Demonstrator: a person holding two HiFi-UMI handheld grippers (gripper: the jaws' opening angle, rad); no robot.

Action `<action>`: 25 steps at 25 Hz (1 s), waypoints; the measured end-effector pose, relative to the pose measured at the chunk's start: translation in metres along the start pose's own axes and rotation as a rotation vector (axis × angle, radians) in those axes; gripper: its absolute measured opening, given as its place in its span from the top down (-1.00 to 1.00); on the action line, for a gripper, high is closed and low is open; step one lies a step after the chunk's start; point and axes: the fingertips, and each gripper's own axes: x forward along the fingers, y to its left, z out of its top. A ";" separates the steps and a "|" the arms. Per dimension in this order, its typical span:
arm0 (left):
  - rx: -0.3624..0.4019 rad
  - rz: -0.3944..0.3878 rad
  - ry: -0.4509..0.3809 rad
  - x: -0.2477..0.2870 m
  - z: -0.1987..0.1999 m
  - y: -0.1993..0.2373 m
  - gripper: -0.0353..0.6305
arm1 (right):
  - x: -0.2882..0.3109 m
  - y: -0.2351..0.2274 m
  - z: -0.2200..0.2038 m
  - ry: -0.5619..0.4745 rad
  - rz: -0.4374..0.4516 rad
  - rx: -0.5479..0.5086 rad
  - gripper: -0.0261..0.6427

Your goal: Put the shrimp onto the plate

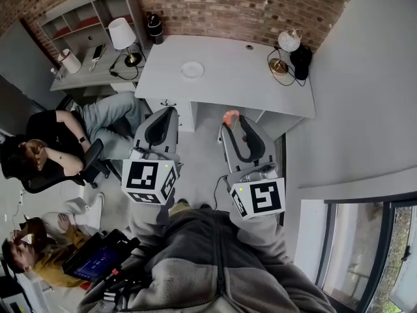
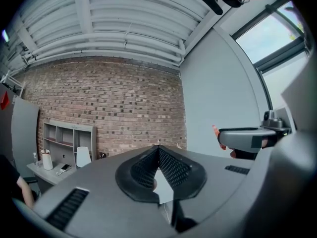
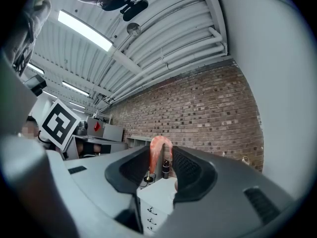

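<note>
A small white plate lies on the white table, toward its left side. The pink curved shrimp is pinched at the tips of my right gripper, held in the air short of the table's front edge. In the right gripper view the shrimp arches between the two black pads. My left gripper hangs level with it on the left, shut with nothing in it; its pads meet at the tip. The left gripper view also catches the right gripper and the shrimp.
A black speaker stands at the table's back left, and a globe lamp with a dark object at the back right. A side desk with a white lamp and a shelf lies to the left. Two people sit on the left. A window is at the right.
</note>
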 end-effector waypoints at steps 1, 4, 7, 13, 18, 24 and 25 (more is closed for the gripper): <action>0.001 -0.003 -0.001 0.001 0.000 -0.002 0.88 | -0.001 -0.001 0.000 0.000 0.001 0.001 0.50; 0.013 -0.004 -0.005 0.002 0.002 -0.010 0.88 | -0.006 -0.006 -0.002 -0.001 0.003 0.006 0.50; 0.019 -0.002 -0.003 0.003 0.004 -0.011 0.88 | -0.006 -0.009 -0.002 -0.002 0.004 0.013 0.50; 0.017 0.006 0.003 0.003 0.002 -0.008 0.88 | -0.006 -0.010 -0.005 0.004 0.005 0.021 0.50; 0.012 0.015 0.015 0.004 -0.002 -0.004 0.88 | -0.003 -0.008 -0.009 0.015 0.011 0.028 0.50; 0.001 0.015 0.023 0.005 -0.011 0.005 0.88 | 0.000 0.000 -0.018 0.033 0.013 0.024 0.50; -0.003 0.013 0.023 0.009 -0.013 0.008 0.88 | 0.004 -0.001 -0.021 0.038 0.012 0.021 0.50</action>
